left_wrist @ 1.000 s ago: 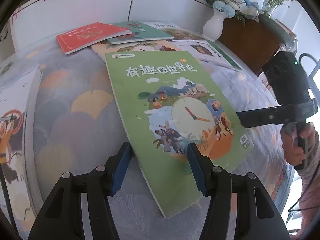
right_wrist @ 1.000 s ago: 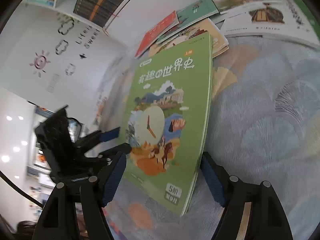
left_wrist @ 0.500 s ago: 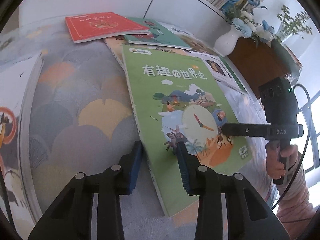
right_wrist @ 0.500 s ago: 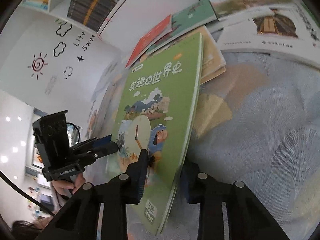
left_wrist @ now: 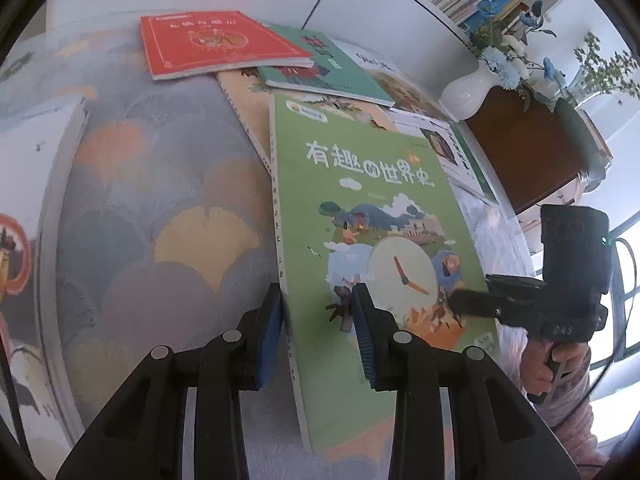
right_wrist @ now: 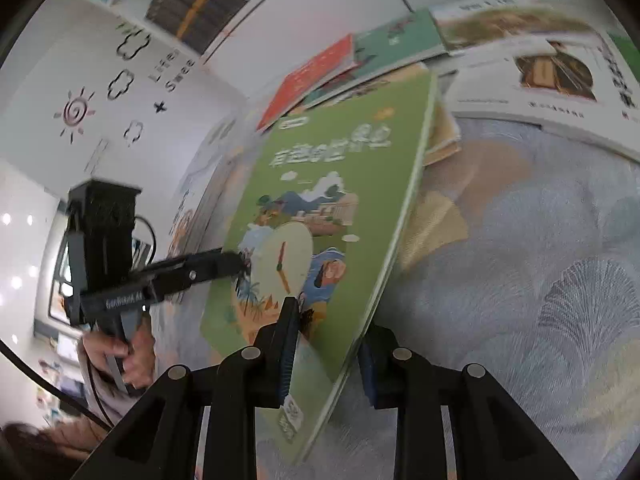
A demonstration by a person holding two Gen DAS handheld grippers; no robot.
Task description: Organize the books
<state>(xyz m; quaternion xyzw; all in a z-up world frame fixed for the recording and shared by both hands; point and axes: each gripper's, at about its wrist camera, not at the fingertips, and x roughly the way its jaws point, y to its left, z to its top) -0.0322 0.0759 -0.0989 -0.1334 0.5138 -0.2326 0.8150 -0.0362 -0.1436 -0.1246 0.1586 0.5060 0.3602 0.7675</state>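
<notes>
Now both claws, left claw (left_wrist: 318, 332) and right claw (right_wrist: 326, 354), clamping green book (left_wrist: 360, 216) titled 有趣的世界史

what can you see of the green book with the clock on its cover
The green book is a thin softcover with white Chinese title lettering over a cartoon clock, buildings and figures. The left gripper clamps its spine edge and the right gripper clamps the opposite edge, each with one pad on the cover; both jaws have just been closing. Its near end looks raised off the patterned cloth, and its far end overlaps a beige book.
</notes>
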